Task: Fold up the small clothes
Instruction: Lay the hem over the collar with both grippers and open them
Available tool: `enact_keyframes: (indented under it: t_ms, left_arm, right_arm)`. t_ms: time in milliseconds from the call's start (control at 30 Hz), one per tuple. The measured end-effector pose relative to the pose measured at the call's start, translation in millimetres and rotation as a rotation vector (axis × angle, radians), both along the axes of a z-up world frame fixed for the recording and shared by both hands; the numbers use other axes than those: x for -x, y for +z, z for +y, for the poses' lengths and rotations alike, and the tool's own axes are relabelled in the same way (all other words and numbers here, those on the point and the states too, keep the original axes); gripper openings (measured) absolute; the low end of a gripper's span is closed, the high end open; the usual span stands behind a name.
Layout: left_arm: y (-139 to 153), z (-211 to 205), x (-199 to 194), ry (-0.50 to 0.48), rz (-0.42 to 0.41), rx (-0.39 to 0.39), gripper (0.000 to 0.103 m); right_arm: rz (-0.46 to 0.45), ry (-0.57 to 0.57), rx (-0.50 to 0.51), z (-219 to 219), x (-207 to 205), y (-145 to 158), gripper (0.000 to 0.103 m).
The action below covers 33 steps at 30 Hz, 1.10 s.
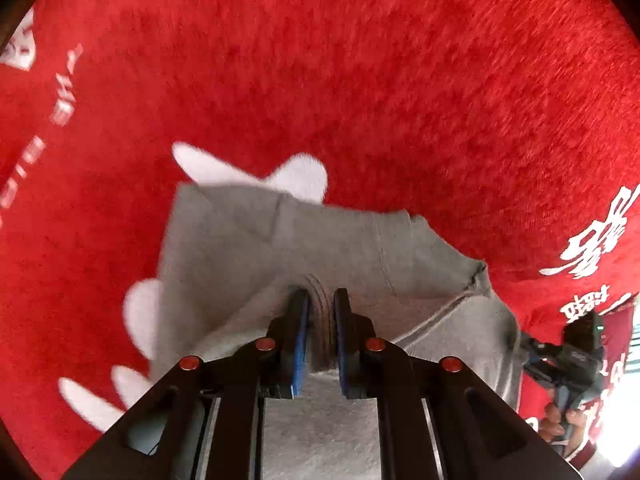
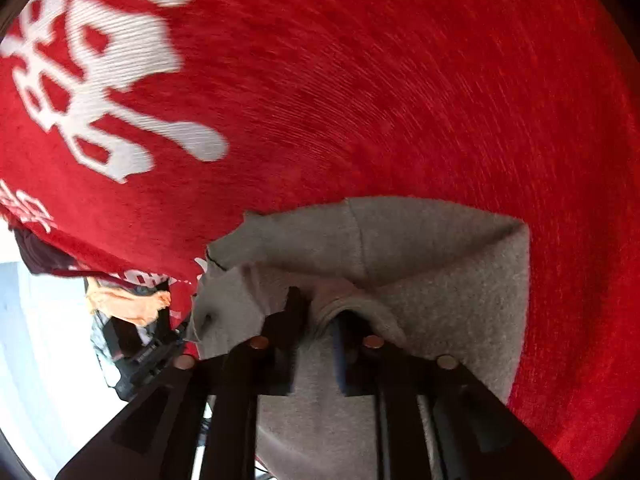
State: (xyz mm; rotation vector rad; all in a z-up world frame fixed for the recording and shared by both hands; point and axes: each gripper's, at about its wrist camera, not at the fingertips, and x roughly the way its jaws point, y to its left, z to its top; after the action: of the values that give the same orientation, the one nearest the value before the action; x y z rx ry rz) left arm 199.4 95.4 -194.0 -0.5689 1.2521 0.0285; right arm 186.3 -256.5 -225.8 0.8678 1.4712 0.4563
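Both grippers pinch the same grey garment. Left gripper: fingers narrow, clamped on a bunched hem. Right gripper: fingers closed on a fabric fold. Cloth hangs ahead of both fingers over the red mat. Long edge spans between the grippers. White lettering on the mat is unreadable.

Blur, crops and hidden cloth

White lettering on the red cloth smears with motion and runs off frame; the grey garment hides more white print, and its lower part is cut off.
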Motion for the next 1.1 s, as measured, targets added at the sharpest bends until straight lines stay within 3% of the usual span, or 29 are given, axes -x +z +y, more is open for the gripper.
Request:
enact_keyframes:
  t_ms: [33,67,100,267,367,500,533,567,600,733,800,900,933,1033,1100]
  left_arm:
    - [6,2,0,0.003,-0.002,-0.014,0.050]
    - [13,4,2,0.016,-0.006,-0.038,0.070]
    - [21,6,4,0.034,-0.018,-0.083,0.088]
    - [34,5,7,-0.004,-0.019,-0.142,0.088]
    - [14,-14,-1,-0.103,0.035,-0.191,0.088]
    - [-12,-31,-21,-0.138,0.075,-0.217,0.088]
    - [-19,-34,-27,-0.135,0.085,-0.229,0.086]
    - [-23,-35,-30,-0.125,0.094,-0.238,0.083]
    - [-26,-36,-34,-0.112,0.103,-0.244,0.080]
    - [-27,-33,-43,-0.085,0.091,-0.308,0.080]
    - [-30,-28,-47,-0.075,0.101,-0.356,0.080]
    - [-27,-21,-46,-0.054,0.110,-0.360,0.080]
    - [-23,-20,-43,-0.058,0.107,-0.378,0.080]
    - [-5,-18,-29,-0.092,0.095,-0.411,0.080]
    - [7,-14,-12,-0.107,0.090,-0.404,0.080]
  right_arm:
    - [-0.026,0.004,0.018,-1,-2,9,0.038]
    - [-0.042,-0.001,0.031,-2,-2,15,0.052]
    - [-0.066,-0.015,0.046,-6,-3,23,0.057]
    - [-0.124,0.017,0.174,-16,-5,48,0.059]
    - [-0.109,0.093,0.219,-11,-8,37,0.059]
    - [-0.079,0.134,0.204,3,-18,15,0.057]
    - [-0.062,0.150,0.213,9,-21,8,0.045]
    - [-0.052,0.165,0.224,13,-22,4,0.012]
    - [-0.047,0.182,0.238,18,-24,2,0.007]
    - [-0.157,0.213,0.275,27,-29,22,0.007]
    - [-0.144,0.227,0.294,28,-34,15,0.007]
    - [-0.099,0.239,0.346,25,-36,-3,0.008]
    - [-0.098,0.227,0.356,24,-34,-4,0.013]
    - [-0.115,0.207,0.405,18,-26,9,0.048]
    - [-0.128,0.206,0.382,11,-14,22,0.050]
